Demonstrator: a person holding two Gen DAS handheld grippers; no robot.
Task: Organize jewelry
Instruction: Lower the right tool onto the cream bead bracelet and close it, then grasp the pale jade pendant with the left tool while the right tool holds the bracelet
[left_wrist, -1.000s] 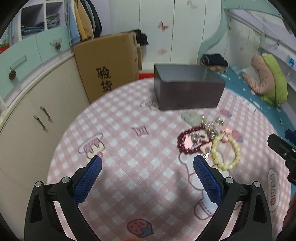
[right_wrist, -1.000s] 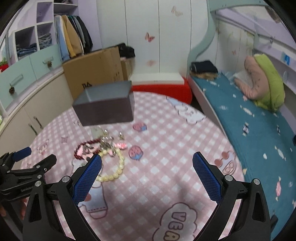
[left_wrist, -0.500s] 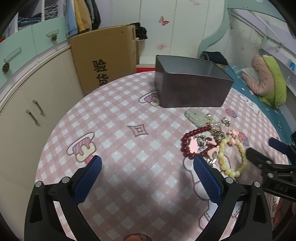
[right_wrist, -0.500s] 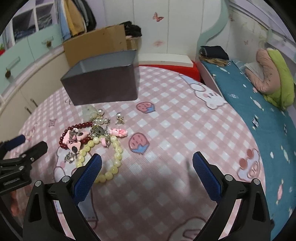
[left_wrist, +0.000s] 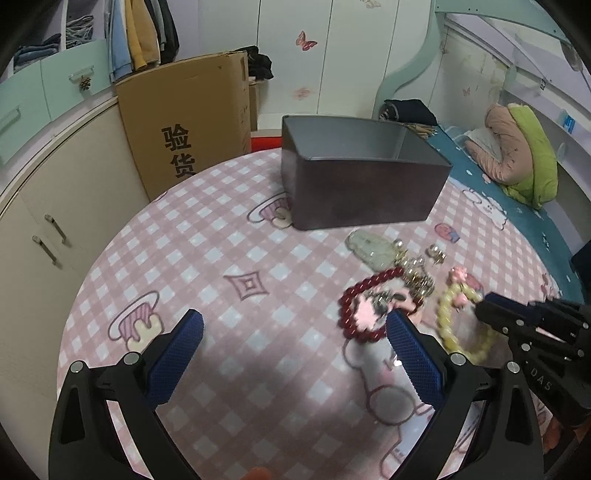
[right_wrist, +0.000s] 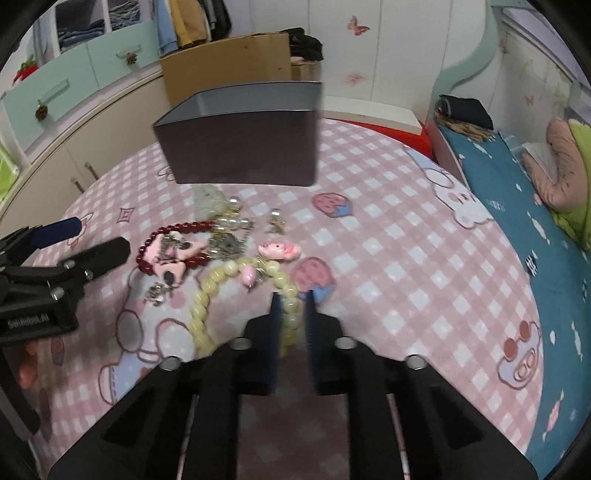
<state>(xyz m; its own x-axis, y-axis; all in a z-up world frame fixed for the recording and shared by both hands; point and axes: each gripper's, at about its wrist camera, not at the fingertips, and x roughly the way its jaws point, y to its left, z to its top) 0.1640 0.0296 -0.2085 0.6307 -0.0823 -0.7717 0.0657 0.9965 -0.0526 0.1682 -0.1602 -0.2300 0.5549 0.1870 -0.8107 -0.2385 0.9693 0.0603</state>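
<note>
Right gripper (right_wrist: 291, 302) fingers pinch the yellow bead bracelet (right_wrist: 221, 275); left gripper (left_wrist: 295, 332), spread, nears the red bracelet (left_wrist: 356, 299).

My pale yellow bead bracelet (right_wrist: 207, 295) lies flat beside dark red bead bracelet (right_wrist: 173, 240), charms tangled between, before open dark box (right_wrist: 243, 147)
</note>
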